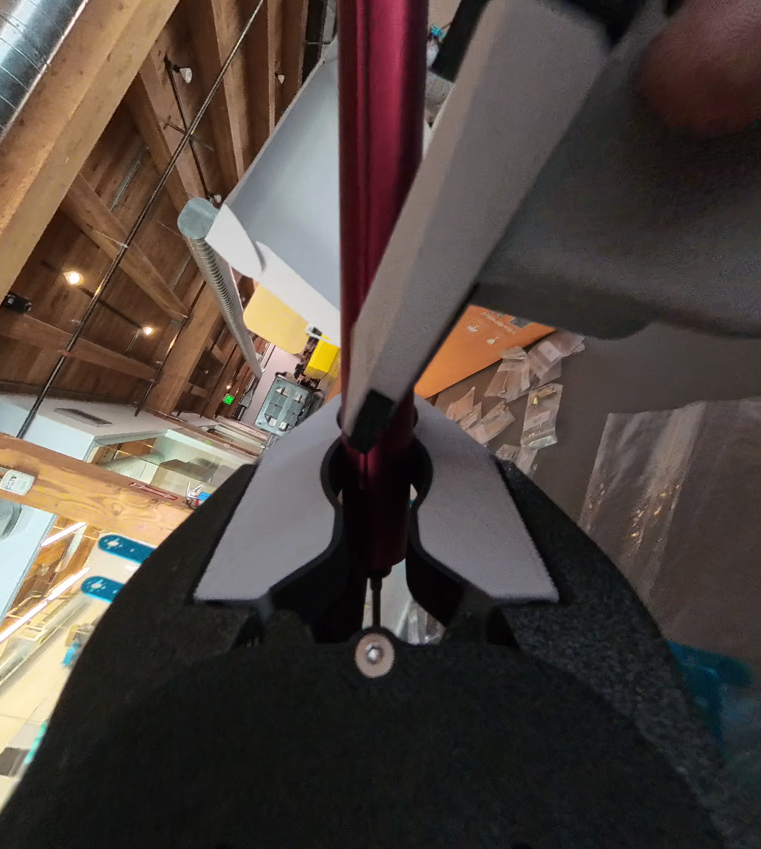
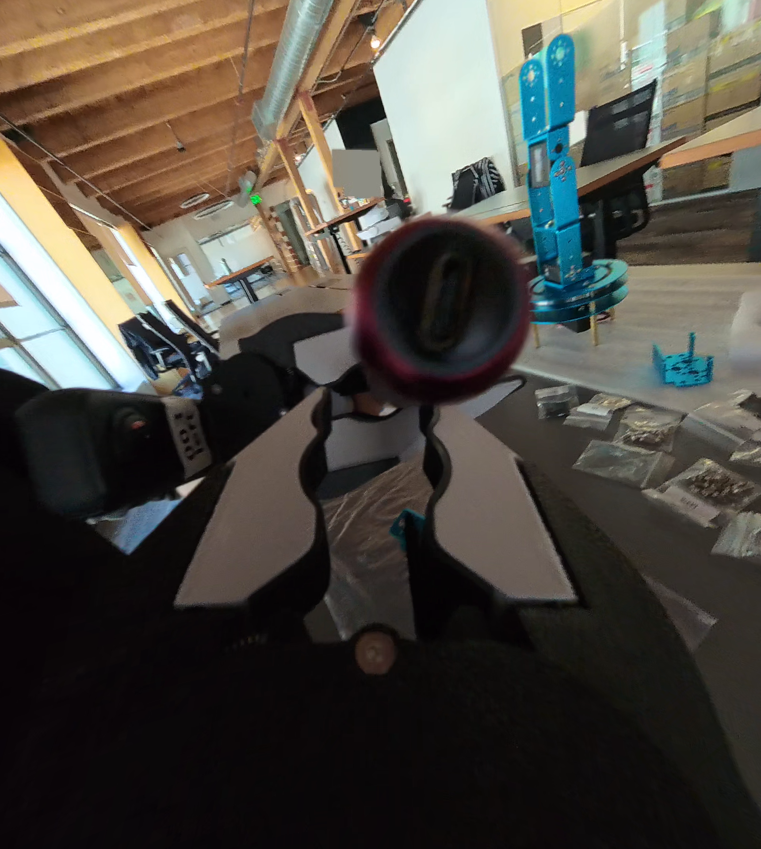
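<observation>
We see the left gripper point(image 1: 376, 459) closed narrow around a dark red screwdriver point(image 1: 380, 229). The handle sits in the round notch between its two fingers. The long axis of the screwdriver runs along these fingers: the thin metal bit point(image 1: 374, 592) points back toward the body of the gripper, and the handle goes forward and away from it.

The right gripper point(image 2: 374, 409) meets the same screwdriver from the opposite end. In its own view the round butt of the handle faces the camera and covers its fingertips. In the left wrist view one grey finger of it lies along the handle, and its black tip touches the handle just beside the notch. Its fingers stand at a middle width, but we cannot tell if they clamp the handle or only rest at it.

Beyond the screwdriver and to its right, a blue robot arm point(image 2: 557, 206) stands on the table point(image 2: 691, 294). Below it lie a blue bracket point(image 2: 681, 363) and many small clear bags point(image 2: 709, 487). Under the screwdriver, between the right fingers, a small blue piece point(image 2: 408, 523) lies on a plastic sheet point(image 2: 369, 528).
</observation>
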Demonstrator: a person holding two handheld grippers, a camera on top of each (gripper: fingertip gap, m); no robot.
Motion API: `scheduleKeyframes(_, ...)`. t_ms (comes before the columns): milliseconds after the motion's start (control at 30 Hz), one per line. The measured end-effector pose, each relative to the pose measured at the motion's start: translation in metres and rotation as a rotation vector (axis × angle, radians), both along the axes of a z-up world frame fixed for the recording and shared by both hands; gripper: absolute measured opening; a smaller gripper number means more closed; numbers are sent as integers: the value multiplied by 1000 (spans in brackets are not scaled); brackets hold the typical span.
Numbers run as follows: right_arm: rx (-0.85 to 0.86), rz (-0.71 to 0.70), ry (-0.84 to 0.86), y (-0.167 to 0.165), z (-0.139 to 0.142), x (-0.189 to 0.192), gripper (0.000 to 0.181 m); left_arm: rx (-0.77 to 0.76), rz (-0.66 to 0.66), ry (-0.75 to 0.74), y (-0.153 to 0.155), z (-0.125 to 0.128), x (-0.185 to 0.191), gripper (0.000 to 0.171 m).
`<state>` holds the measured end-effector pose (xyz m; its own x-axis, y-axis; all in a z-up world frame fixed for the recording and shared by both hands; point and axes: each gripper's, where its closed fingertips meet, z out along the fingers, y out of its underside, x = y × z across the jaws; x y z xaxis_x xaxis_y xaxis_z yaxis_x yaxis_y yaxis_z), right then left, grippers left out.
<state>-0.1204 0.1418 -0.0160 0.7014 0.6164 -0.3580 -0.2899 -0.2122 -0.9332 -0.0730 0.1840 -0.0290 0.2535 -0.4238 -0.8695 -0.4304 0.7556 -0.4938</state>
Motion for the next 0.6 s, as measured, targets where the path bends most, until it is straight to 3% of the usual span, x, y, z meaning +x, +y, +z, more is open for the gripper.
scheduleKeyframes(133, 52, -12, 21, 15, 8, -6, 26, 120, 25, 7, 4, 0, -10, 16)
scheduleKeyframes(500, -57, 40, -93, 36, -15, -25, 21, -36, 9, 130, 28, -30, -37, 20)
scheduleKeyframes(600, -99, 93, -119, 38, -27, -38, 30, -13, 28, 122, 29, -28, -39, 19)
